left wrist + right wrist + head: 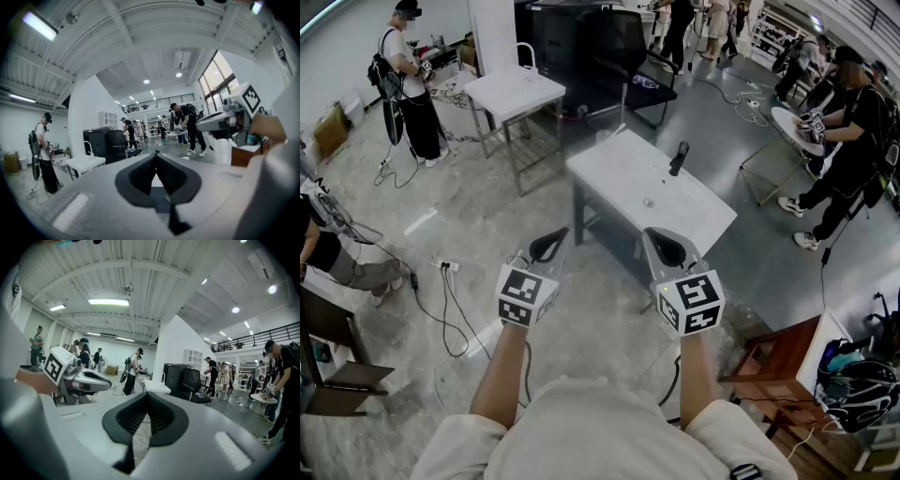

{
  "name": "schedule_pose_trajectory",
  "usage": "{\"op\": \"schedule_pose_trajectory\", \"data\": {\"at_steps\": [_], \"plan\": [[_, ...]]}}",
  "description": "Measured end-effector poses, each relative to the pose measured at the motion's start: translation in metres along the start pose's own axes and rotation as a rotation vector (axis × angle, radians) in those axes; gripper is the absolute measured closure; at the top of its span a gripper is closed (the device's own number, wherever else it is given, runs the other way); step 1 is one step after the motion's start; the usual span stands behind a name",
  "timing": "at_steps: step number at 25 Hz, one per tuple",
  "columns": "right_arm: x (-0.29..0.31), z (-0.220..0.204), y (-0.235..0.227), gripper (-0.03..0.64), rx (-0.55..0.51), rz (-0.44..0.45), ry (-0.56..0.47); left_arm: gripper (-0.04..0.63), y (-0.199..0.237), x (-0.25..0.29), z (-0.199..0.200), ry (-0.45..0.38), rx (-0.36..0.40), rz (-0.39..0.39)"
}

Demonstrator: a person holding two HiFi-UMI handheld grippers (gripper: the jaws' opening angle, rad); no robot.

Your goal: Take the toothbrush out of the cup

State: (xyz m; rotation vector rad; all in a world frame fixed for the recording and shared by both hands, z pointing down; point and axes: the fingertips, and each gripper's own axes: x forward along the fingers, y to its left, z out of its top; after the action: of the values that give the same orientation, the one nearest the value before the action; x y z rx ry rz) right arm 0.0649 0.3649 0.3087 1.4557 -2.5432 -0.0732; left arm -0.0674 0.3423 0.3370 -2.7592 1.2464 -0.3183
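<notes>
From the head view, I hold both tools up in front of me, level with each other and well short of the work. The left tongs (547, 246) and the right tongs (667, 249) both point toward the white counter (619, 173), which stands farther off across bare floor. On the far right part of that counter is a dark upright thing (679, 157) that I take for the cup. It is too small from here for me to make out the toothbrush in it. Neither tool is near it, so I judge this to be the approach, with the grasp not yet begun.

In the left gripper view, my left tongs are clenched, tips touching, with nothing caught between them. The right tongs (224, 122) show off to the right at about the same height. The cup does not show here.

In the right gripper view, my right tongs are clenched on nothing too, the ribbed pads meeting at the tip. The left tongs (77, 378) show at the left. Again there is no cup in sight.

Next, I think, I must walk up to the counter, bring the tools down over its far right part, and release one pair of tongs so it can close on the toothbrush. The other pair may need to steady the cup.
</notes>
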Motion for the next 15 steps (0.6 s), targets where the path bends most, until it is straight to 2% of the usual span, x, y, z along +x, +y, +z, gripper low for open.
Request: {"op": "schedule_pose_trajectory", "data": {"at_steps": [7, 12, 15], "plan": [[0.004, -0.001, -0.02, 0.611, 0.071, 0.038, -0.053, 0.594, -0.001, 0.017, 0.001, -0.003, -0.014, 0.016], [0.0, -0.006, -0.024, 0.612, 0.045, 0.115, -0.069, 0.594, -0.01, 0.029, -0.007, 0.004, -0.026, 0.035], [-0.002, -0.006, -0.027, 0.612, 0.068, 0.159, -0.095, 0.594, -0.015, 0.036, -0.01, 0.012, -0.023, 0.047]]}}
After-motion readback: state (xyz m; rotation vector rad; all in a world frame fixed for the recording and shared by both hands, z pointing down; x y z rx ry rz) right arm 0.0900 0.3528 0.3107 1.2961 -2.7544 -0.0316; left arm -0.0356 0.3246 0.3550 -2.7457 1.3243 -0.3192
